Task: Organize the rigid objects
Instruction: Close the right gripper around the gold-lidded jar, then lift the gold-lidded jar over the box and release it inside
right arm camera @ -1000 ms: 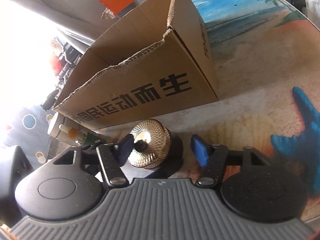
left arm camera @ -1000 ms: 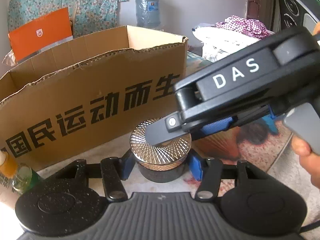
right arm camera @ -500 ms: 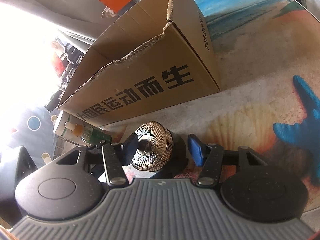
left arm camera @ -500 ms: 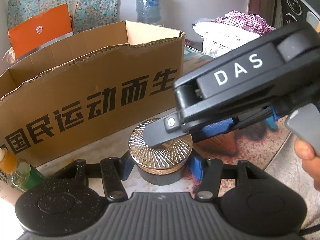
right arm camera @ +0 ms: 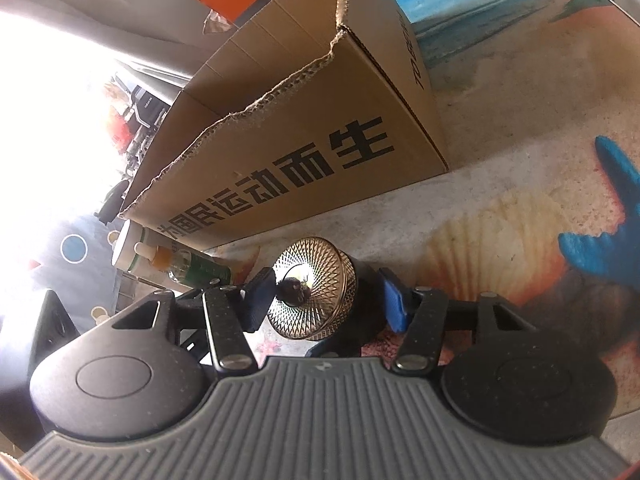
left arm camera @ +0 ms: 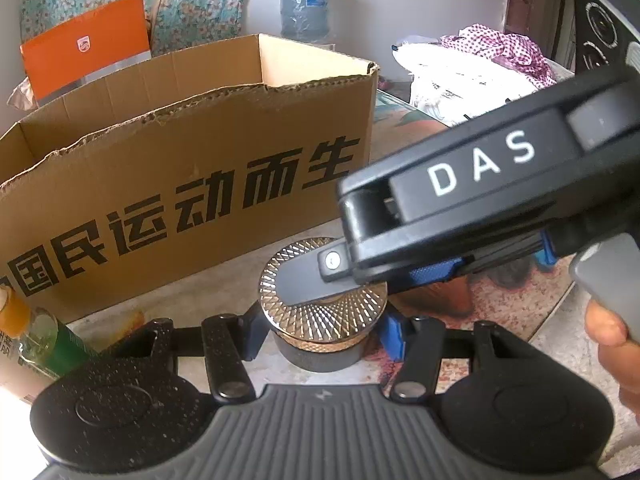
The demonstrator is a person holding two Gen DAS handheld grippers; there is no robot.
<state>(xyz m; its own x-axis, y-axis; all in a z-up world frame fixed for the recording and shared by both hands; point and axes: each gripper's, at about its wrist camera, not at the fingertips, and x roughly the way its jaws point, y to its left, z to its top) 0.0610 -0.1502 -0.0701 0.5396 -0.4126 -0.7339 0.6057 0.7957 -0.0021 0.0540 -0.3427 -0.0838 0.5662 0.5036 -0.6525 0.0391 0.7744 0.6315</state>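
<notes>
Both grippers crowd the jar (left arm camera: 323, 312) by the box (left arm camera: 192, 168): left gripper (left arm camera: 320, 334) brackets its base, jaws apart; right gripper (right arm camera: 325, 300) straddles the lid, wide, probably for unscrewing.

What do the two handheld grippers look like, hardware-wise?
Both match: black speckled plastic bodies, twin round housings, a grey ribbed centre plate, and black linkage arms with silver screws ending in blue pads. The left gripper shows this; the right gripper also carries white "DAS" lettering on its side. No cables visible.
</notes>
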